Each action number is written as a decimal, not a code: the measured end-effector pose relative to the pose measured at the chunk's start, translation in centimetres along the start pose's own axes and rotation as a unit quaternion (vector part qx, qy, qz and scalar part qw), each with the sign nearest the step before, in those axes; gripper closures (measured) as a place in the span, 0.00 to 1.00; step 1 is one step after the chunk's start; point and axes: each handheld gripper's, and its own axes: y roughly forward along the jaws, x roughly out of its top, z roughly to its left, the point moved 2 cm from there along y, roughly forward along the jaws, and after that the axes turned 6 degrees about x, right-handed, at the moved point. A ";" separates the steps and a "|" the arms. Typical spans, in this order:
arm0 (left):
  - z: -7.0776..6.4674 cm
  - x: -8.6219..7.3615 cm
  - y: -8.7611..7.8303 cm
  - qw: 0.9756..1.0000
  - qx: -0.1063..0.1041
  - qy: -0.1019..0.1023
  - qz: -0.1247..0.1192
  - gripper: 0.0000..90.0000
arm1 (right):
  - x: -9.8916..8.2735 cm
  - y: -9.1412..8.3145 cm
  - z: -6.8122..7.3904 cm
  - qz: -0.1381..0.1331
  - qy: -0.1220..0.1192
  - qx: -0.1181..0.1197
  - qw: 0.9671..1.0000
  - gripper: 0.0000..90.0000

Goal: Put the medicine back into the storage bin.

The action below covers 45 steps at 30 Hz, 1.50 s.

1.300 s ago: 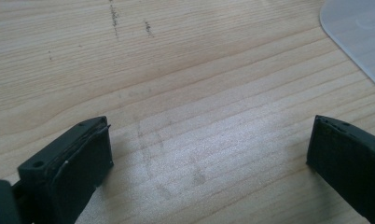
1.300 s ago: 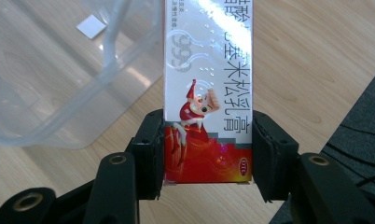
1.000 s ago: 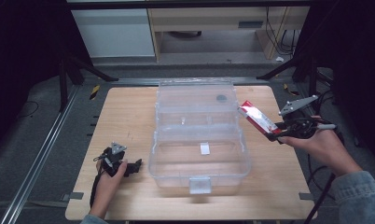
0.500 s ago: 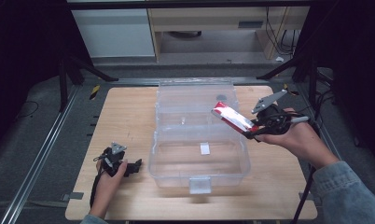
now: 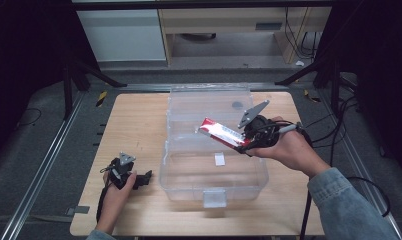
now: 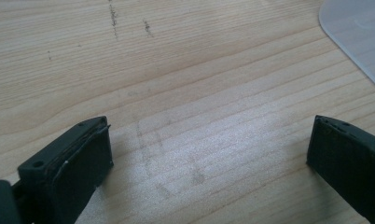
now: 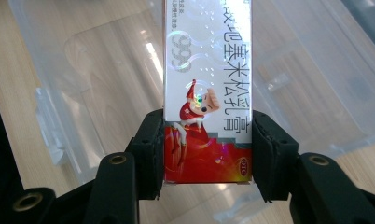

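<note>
our right tongs (image 7: pixel 206 154) clamped on a red-and-white cardboard box (image 7: pixel 207 88) over the clear plastic bin (image 5: pixel 189 175), left tongs (image 6: pixel 209 154) apart on our wooden bench (image 6: pixel 199 70)

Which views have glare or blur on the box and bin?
Right gripper view: holographic sheen and a white highlight on the red carton, sharp print; the clear bin behind is soft with reflections. High view: dim surroundings, right claw slightly blurred. Left gripper view: tabletop evenly lit, claw tips soft.
</note>
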 end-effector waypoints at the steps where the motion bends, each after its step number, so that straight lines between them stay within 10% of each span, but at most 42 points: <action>1: 0.0 0.0 0.0 1.000 0.000 0.000 0.000 0.00 | 0.0 0.0 0.0 0.000 0.000 0.000 1.000 0.57; 28: 0.0 0.0 0.0 1.000 -0.003 0.003 0.000 0.00 | 4.0 6.9 4.0 0.044 -0.098 0.067 0.992 0.57; 45: 0.1 0.0 0.0 1.000 -0.003 0.003 0.000 0.00 | 3.5 9.7 4.7 0.070 -0.119 0.101 0.985 0.57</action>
